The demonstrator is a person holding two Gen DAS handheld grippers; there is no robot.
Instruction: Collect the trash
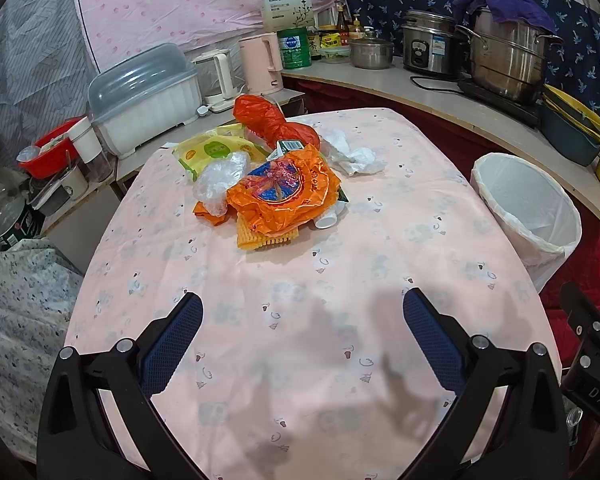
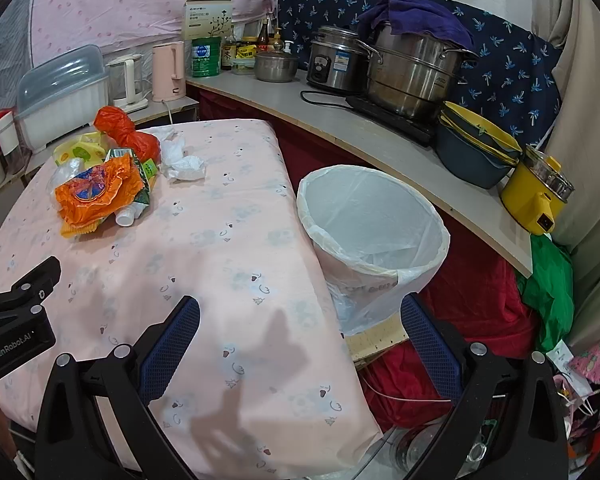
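A heap of trash lies at the far middle of the pink table (image 1: 300,320): an orange wrapper (image 1: 284,192), a red plastic bag (image 1: 276,120), a yellow packet (image 1: 212,150), a clear plastic wad (image 1: 220,178), crumpled white tissue (image 1: 352,152) and a small white bottle (image 1: 328,220). My left gripper (image 1: 302,308) hangs open over the near table, well short of the heap. My right gripper (image 2: 300,312) is open too, above the table's right edge, with the orange wrapper (image 2: 96,192) far off to its left. A white-lined trash bin (image 2: 372,220) stands beside the table's right edge.
A counter (image 2: 340,120) behind the bin carries steel pots (image 2: 412,76), a rice cooker (image 2: 336,60), stacked bowls (image 2: 476,148) and a yellow pot (image 2: 536,192). Kettles (image 1: 260,62) and a dish box (image 1: 144,100) sit beyond the table's far left. Red cloth (image 2: 480,292) lies below the counter.
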